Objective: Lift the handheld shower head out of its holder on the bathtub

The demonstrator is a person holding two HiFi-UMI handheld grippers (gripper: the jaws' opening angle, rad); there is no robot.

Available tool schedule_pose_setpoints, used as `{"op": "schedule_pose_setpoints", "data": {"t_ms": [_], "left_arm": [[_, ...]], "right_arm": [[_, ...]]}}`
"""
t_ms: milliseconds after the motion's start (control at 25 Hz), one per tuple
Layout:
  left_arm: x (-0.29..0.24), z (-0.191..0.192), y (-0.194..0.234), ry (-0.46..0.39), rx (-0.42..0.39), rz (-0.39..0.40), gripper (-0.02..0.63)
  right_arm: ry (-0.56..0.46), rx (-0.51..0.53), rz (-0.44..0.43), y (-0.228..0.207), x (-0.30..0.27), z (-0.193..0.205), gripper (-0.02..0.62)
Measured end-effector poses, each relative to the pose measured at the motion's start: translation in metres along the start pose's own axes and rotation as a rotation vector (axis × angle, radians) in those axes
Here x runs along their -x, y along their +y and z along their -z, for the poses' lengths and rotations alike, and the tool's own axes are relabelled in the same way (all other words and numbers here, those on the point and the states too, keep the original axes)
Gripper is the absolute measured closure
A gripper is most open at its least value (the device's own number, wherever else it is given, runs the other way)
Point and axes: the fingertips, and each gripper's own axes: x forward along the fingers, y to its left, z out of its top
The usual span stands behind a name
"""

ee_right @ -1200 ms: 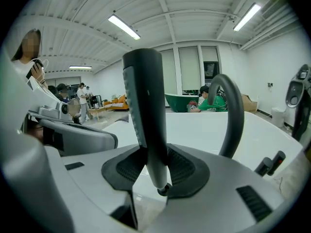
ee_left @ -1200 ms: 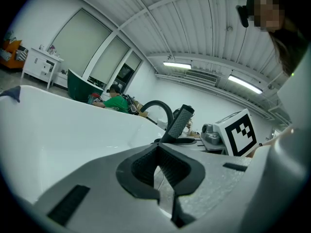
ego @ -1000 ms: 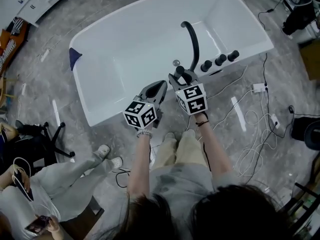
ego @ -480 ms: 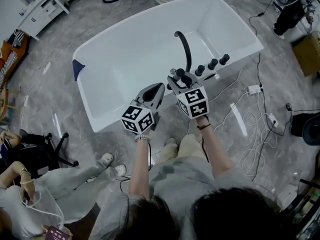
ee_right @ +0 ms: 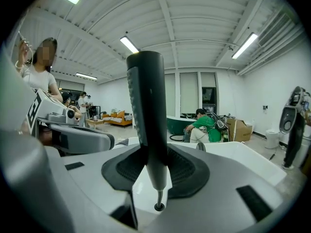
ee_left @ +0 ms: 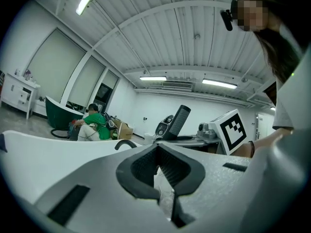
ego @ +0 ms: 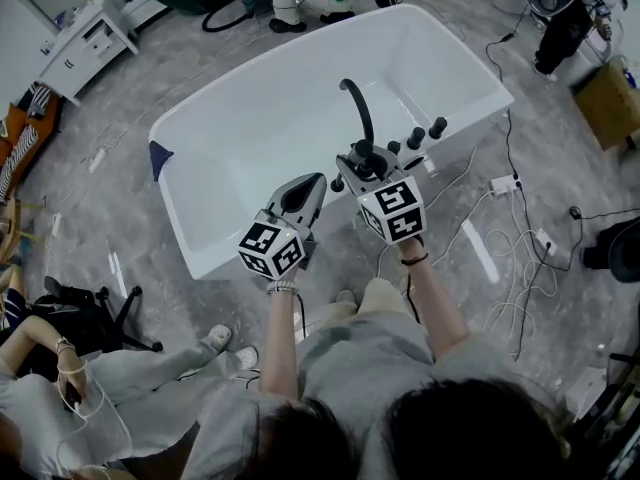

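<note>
The black handheld shower head (ee_right: 148, 115) stands upright between the pads of my right gripper (ee_right: 155, 174), which is shut on its handle; a thin metal stem hangs below the grip. In the head view the right gripper (ego: 362, 160) holds the shower head (ego: 368, 154) above the near rim of the white bathtub (ego: 250, 128), beside the curved black spout (ego: 355, 103) and the black knobs (ego: 425, 133). My left gripper (ego: 305, 190) hovers just left of it, jaws together and empty. The left gripper view shows its jaws (ee_left: 163, 171) and the shower head (ee_left: 177, 123) to the right.
White cables (ego: 510, 258) and a power strip (ego: 500, 183) lie on the floor right of the tub. A seated person (ego: 100, 388) and a black chair (ego: 90, 308) are at lower left. A cardboard box (ego: 605, 98) stands at far right, a white cabinet (ego: 85, 33) at upper left.
Both grippers have risen, so they look larger and nearer in the head view. The shower head has come up with the right gripper, away from the tub rim.
</note>
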Motion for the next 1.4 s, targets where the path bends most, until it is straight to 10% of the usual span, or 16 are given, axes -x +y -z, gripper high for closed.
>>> {"op": "schedule_pose_setpoints", "data": {"t_ms": [1400], "left_arm": [[-0.004, -0.053, -0.070, -0.031, -0.193, 0.197, 0.601]], "right_arm": [[-0.219, 0.033, 0.099, -0.012, 0.092, -0.079, 0.463]]}}
